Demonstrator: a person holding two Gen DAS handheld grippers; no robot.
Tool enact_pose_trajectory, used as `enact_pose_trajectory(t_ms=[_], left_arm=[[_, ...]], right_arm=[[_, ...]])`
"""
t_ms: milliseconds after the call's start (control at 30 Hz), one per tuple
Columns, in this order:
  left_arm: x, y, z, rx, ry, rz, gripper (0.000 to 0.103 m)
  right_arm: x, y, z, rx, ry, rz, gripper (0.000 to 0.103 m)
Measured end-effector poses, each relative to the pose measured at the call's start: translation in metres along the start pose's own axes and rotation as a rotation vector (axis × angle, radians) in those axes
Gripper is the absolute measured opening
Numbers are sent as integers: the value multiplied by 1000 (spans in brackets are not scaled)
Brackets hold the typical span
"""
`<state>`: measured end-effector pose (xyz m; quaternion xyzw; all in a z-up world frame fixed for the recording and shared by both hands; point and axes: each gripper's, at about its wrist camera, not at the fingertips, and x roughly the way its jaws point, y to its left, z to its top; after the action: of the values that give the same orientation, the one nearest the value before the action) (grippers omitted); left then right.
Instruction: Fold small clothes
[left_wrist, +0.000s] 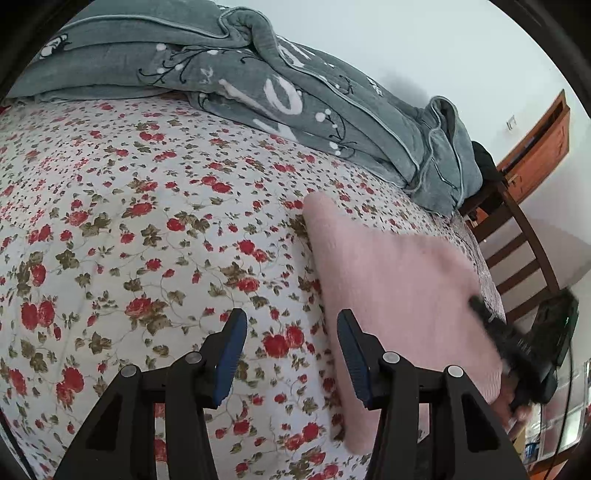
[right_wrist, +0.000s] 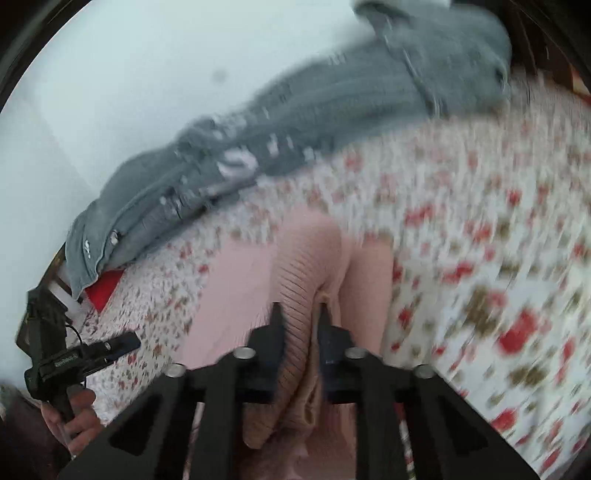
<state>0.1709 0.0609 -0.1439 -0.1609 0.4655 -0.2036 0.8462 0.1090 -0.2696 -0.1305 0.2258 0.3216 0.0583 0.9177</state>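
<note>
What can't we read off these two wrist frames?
- Pink garment: type and fold state unclear; left wrist view blurs it.
- Its near part: cut off behind the right gripper.
- Bedsheet print: smeared by motion, right wrist view.
- Right gripper: blurred in the left wrist view.

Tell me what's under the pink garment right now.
The pink garment lies on the floral bedsheet, which shows all around it. Whatever lies beneath the garment itself is covered.

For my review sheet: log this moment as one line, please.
stage: folding | left gripper: open, empty, over floral sheet | right gripper: shut on pink knit garment | grey blanket: behind, untouched
</note>
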Motion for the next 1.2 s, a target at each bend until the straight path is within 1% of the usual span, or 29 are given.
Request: enact_pose_trajectory(t_ms=[33, 67, 100, 133, 200, 267, 333, 400, 433, 467, 533, 567, 600, 633, 667, 700, 733, 767, 833, 900, 933, 967, 1033, 1067, 1100, 1200], left_arm=[[0, -1, -2, 8, 4, -2, 49], [0, -2, -4, 18, 8, -2, 49], [1, -4, -7, 29, 12, 0, 49], [2, -6, -10, 35, 14, -1, 49], [4, -8, -14, 33, 27, -7, 49], [5, -11, -17, 34, 39, -18, 49], [3, -15, -20, 49, 38, -12, 49], [2, -18, -21, 56, 38, -6, 49], [1, -19, -21, 54, 38, -9, 49], [0, -21, -22, 51, 38, -15, 49], [-1, -25, -24, 48, 36, -24, 49], [-2, -26, -25, 49, 37, -27, 49], [-3, -28, -26, 49, 37, -30, 49], [-3, -29, -27, 49, 38, -33, 49], [-5, -32, -28, 51, 40, -38, 49], [-6, -34, -29, 54, 39, -39, 49], [-8, -37, -30, 59, 39, -36, 49], [-10, -38, -31, 64, 39, -33, 49], [-18, -40, -34, 81, 34, -26, 49], [-23, -39, -37, 89, 26, -14, 50], [-24, -38, -37, 86, 24, -13, 50], [-24, -37, -38, 79, 27, -15, 50], [-21, -37, -41, 69, 40, -23, 50], [-19, -39, -43, 69, 48, -30, 50], [-17, -42, -45, 75, 53, -31, 50], [-10, -52, -50, 109, 68, -22, 50]], right_arm=[[-4, -7, 3, 21, -22, 10, 13], [-2, -13, 5, 35, -18, -4, 13], [8, -21, 4, 43, 10, -29, 13], [21, -28, 1, 46, 58, -38, 13], [39, -33, -6, 49, 131, -61, 17], [32, -34, -7, 57, 120, -44, 28], [12, -29, -4, 49, 76, -27, 31], [-15, -17, -1, 15, 14, -28, 40], [-22, -13, -2, 4, 1, -24, 45], [-31, -6, -5, -12, -8, -8, 46], [-40, 3, -15, -21, 10, 39, 47], [-39, 6, -20, -19, 29, 67, 47], [-34, 7, -28, -11, 74, 112, 47], [-26, 7, -34, -1, 107, 112, 47], [-21, 6, -38, 2, 124, 89, 41], [-14, 4, -43, 3, 134, 43, 29], [-11, 2, -45, 0, 138, 23, 10], [-11, 0, -46, -4, 132, 31, 10], [-26, -8, -42, 0, 61, 62, 8], [-39, -18, -39, 16, 25, 99, 8], [-41, -24, -40, 30, 13, 96, 8], [-37, -29, -42, 34, 15, 76, 8], [-18, -39, -56, 29, 77, 16, 8], [-10, -42, -62, 44, 100, 7, 8], [-6, -45, -67, 62, 108, 9, 8], [-12, -44, -68, 65, 84, 17, 9]])
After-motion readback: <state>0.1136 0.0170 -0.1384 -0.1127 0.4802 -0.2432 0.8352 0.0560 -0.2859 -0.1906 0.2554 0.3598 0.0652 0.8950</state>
